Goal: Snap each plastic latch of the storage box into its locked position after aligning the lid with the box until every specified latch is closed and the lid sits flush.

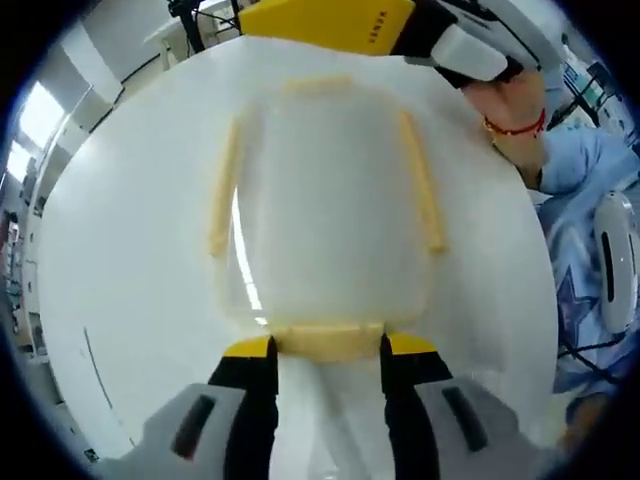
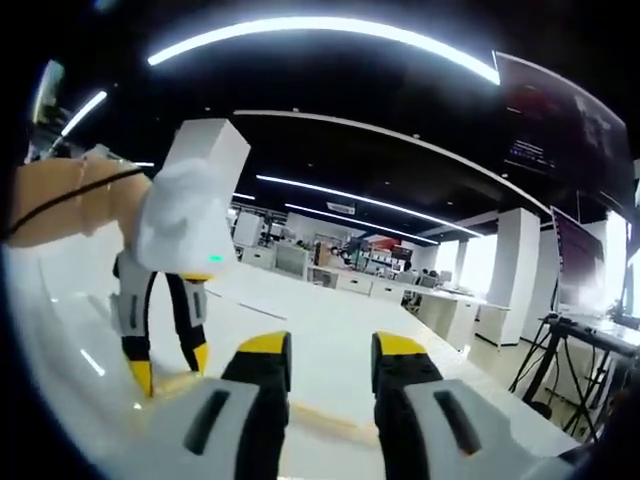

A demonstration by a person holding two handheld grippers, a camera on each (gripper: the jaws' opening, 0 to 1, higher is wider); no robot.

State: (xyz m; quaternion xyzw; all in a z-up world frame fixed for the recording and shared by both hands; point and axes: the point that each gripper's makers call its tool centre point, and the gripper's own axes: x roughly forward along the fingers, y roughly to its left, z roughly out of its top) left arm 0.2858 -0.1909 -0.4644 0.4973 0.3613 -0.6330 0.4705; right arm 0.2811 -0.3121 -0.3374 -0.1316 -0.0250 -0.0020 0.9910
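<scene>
Left gripper view — left gripper (image 1: 329,345) jaws straddle near latch (image 1: 330,340) | lid (image 1: 325,200)

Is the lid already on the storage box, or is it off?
On. In the left gripper view the translucent lid covers the storage box; whether the yellow latch between the left gripper jaws is locked, cannot tell.

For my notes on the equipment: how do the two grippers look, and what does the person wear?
The left gripper has black jaws with yellow tips on grey bases. The right gripper looks the same. Seen from the left gripper view, the right gripper has a yellow and white body. The person wears a red wrist cord and a light blue sleeve.
</scene>
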